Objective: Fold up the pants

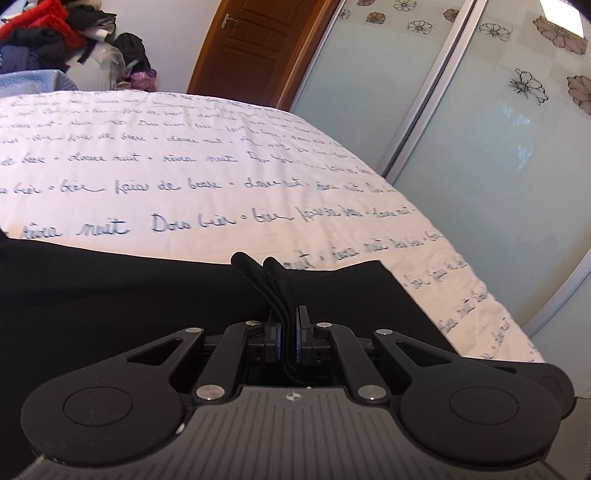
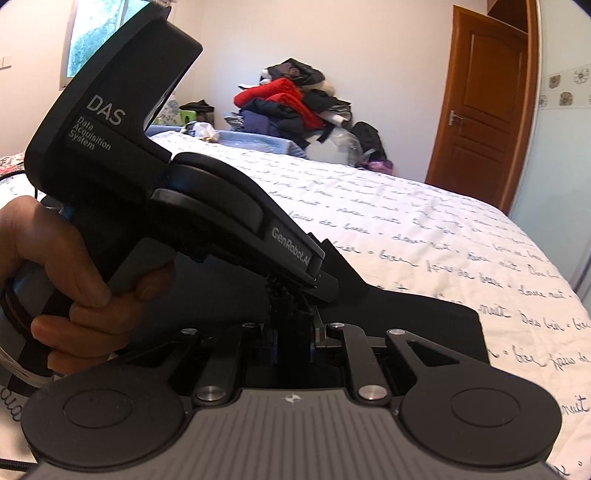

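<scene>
While both grippers clamp black pants, script-printed bedspread covers the bed.

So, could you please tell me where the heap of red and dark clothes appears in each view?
Left wrist view: heap of red and dark clothes in the top left corner, beyond the bed.
Right wrist view: upper middle, against the far wall.
Shared landmark: the brown wooden door, right of the heap.
</scene>
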Tool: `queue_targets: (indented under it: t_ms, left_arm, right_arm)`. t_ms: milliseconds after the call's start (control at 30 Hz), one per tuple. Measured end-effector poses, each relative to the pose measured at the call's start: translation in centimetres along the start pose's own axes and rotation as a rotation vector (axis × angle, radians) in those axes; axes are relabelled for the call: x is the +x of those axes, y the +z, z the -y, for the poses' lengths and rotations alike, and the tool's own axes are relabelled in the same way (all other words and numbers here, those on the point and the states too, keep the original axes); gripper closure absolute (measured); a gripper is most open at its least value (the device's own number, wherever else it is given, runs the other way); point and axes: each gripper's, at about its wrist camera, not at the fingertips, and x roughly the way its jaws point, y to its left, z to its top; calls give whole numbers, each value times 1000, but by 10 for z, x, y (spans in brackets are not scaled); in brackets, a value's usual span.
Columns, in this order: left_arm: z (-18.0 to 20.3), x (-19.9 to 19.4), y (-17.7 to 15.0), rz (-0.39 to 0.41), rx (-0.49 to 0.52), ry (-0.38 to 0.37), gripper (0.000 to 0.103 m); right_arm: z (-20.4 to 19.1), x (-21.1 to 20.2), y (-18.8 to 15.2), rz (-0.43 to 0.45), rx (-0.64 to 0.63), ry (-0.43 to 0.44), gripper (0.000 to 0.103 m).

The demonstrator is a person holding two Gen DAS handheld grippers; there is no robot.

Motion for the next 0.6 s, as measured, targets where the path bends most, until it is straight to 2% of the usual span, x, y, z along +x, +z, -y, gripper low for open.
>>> queue_targets:
  t_ms: [600]
  left_arm:
    - [-20,-22,-2,20,56,79,93]
  right_arm:
    - [-5,7,10,-5,1,73,88]
